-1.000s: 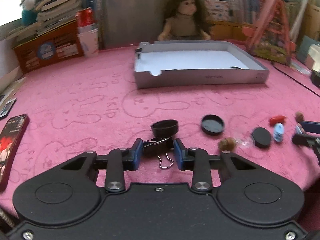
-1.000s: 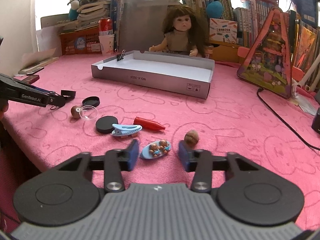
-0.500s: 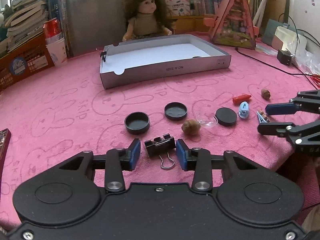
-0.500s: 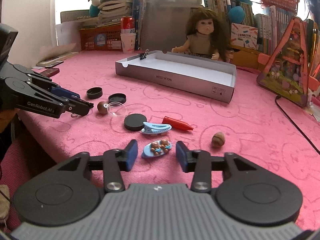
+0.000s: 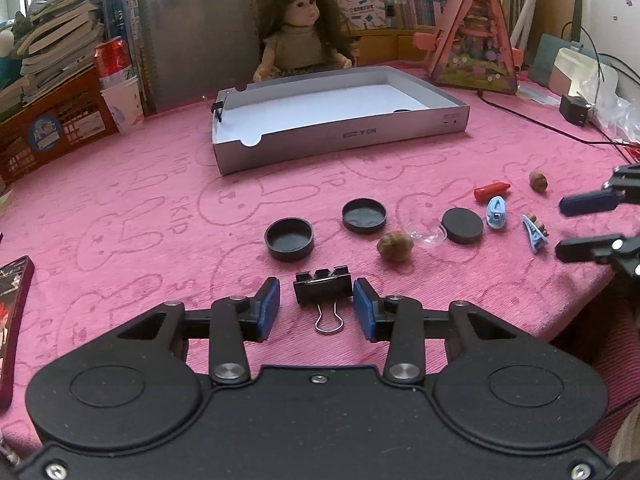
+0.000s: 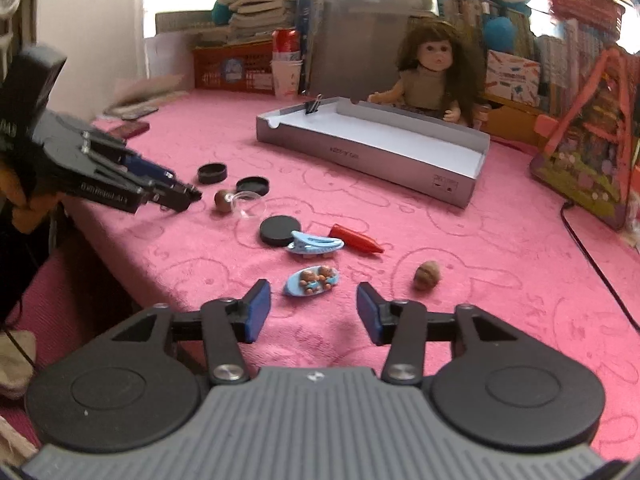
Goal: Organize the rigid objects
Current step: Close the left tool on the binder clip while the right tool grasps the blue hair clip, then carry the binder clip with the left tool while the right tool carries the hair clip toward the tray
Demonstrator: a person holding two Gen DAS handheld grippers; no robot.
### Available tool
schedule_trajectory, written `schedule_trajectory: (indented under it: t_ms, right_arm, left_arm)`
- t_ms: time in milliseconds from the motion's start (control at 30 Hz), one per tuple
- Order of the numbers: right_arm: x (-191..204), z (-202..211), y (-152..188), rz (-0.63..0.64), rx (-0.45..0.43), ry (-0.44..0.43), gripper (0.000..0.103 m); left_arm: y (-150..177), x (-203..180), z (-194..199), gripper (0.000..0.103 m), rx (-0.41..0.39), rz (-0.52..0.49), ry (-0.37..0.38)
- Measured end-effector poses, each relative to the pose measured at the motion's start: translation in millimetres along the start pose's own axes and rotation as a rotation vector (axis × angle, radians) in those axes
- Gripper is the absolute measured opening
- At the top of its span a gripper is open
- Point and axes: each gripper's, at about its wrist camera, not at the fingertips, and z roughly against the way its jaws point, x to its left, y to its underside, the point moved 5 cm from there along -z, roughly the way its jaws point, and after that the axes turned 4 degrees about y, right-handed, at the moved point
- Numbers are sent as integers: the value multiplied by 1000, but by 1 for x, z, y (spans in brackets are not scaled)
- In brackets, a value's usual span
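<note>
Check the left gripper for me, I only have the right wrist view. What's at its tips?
Observer: A black binder clip lies on the cloth between the left gripper's pads. Jaws open, not clamped.
Operator: Its wire handle?
Observer: Flat on the cloth, pointing back toward the gripper.
Operator: Anything in the tray hidden from me?
Observer: A dark round thing inside the tray, behind the wall near its labelled end. Can't tell what.

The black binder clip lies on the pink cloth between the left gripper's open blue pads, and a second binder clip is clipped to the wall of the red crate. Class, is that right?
Not quite. The second binder clip is clipped to the wall of the grey tray, not a red crate, as the right wrist view shows. The rest holds: the black binder clip lies on the pink cloth between the left gripper's open blue pads.
</note>
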Motion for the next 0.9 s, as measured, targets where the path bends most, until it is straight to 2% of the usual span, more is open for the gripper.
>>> schedule_trajectory:
  t_ms: [133, 200, 467, 700, 900]
  right_arm:
    - [-4, -4, 3, 29, 17, 96, 67]
    - [-1, -8, 3, 35, 16, 115, 67]
    - [9, -23, -1, -58, -10, 84, 65]
    - [17, -26, -3, -79, -26, 74, 62]
    - [14, -26, -2, -131, -57, 94, 62]
  left_arm:
    - [0, 2, 0, 40, -1, 6, -6]
    - [0, 2, 0, 40, -2, 6, -13]
    - [1, 7, 0, 40, -7, 16, -36]
    - [1, 11, -1, 40, -11, 32, -55]
    - [0, 8, -4, 41, -21, 44, -68]
